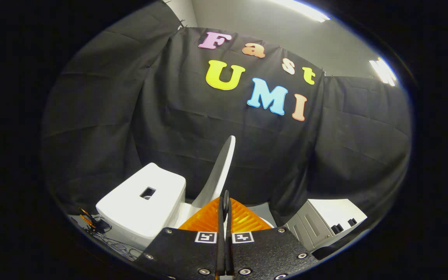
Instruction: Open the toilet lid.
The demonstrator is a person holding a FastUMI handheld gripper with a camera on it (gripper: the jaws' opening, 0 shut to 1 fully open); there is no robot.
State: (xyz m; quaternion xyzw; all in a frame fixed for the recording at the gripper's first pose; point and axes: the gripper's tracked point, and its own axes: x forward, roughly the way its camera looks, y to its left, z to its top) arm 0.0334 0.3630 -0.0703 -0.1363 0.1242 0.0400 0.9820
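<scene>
We recorded a black cloth wall [193, 128] hung in creased panels as the backdrop. Above the cloth, a plain grey room wall [270, 31] was visible. Two bright ceiling lights, one [305, 9] above the cloth and another [383, 72] at its right end, lit the room. Below the cloth's right panel stood a white cabinet [325, 221] with grey drawer fronts.

A white cabinet [331, 221] stands against the black cloth wall [193, 128].
</scene>
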